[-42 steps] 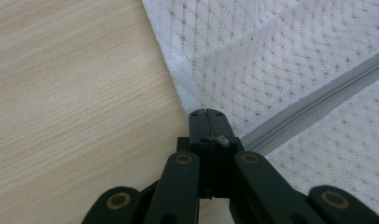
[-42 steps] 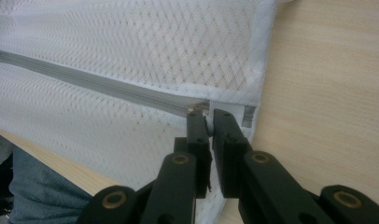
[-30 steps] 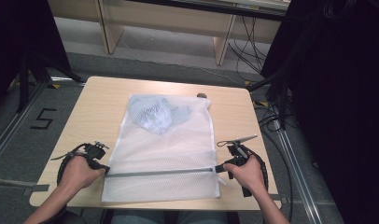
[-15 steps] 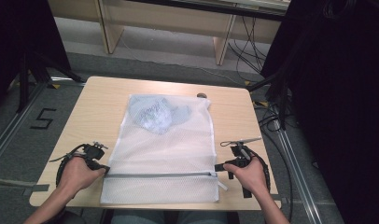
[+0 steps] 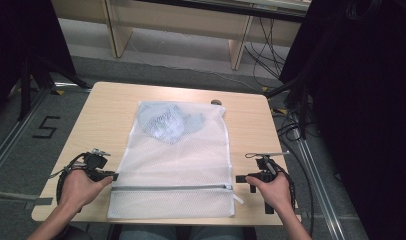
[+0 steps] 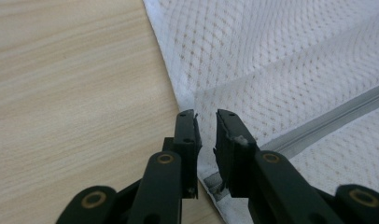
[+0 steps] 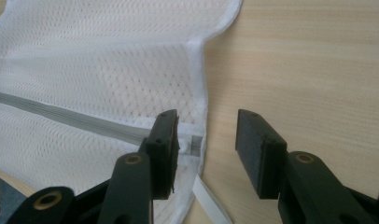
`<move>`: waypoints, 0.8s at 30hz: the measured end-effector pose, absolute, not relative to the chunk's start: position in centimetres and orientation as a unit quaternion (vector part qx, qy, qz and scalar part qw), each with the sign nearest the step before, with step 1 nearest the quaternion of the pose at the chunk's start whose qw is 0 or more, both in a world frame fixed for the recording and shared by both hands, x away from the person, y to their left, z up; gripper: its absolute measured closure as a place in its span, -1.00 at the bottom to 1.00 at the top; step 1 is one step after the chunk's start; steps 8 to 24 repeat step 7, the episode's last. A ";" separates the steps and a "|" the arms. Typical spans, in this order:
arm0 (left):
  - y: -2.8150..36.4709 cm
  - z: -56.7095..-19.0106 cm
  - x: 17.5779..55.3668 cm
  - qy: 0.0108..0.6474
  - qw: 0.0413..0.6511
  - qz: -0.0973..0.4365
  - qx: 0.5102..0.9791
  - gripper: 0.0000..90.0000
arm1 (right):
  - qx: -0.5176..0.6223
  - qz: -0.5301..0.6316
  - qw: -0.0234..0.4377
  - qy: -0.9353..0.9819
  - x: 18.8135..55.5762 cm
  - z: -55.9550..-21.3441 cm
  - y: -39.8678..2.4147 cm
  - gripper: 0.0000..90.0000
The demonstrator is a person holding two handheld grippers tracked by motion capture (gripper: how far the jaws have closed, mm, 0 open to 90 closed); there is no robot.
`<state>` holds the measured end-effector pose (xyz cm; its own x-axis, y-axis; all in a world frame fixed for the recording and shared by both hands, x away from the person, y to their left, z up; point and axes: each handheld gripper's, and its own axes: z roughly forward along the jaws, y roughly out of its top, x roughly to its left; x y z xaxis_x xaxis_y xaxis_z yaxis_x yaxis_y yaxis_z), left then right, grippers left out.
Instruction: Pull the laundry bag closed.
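Lying flat on the tabletop (image 5: 91,115), the white mesh laundry bag (image 5: 176,165) runs from the near edge toward the far side, with a bluish crumpled garment (image 5: 166,120) inside its far end. A grey zipper (image 5: 171,188) crosses the bag near its near end, left to right.

The left hand-held gripper (image 5: 112,176) sits at the bag's left edge, level with the zipper end. Its jaws have just been opening and now stand apart, with the hem beneath them but no pad pressing on it (image 6: 205,140). The right hand-held gripper (image 5: 239,178) mirrors this at the right edge; its jaws have likewise just been opening and are wide apart, one over the zipper end, the other over bare wood (image 7: 204,140).

Judgement: both ends of the zipper line were gripped to pull the bag taut and flat; with the bag laid smooth, the grip is released.
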<state>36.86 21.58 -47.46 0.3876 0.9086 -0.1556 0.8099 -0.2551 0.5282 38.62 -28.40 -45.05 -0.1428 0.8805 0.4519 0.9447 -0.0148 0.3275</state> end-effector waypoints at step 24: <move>21.6 -47.5 36.9 0.542 0.281 0.093 0.787 0.64 | -0.625 -0.294 0.036 -0.722 38.6 -45.2 -29.7 0.30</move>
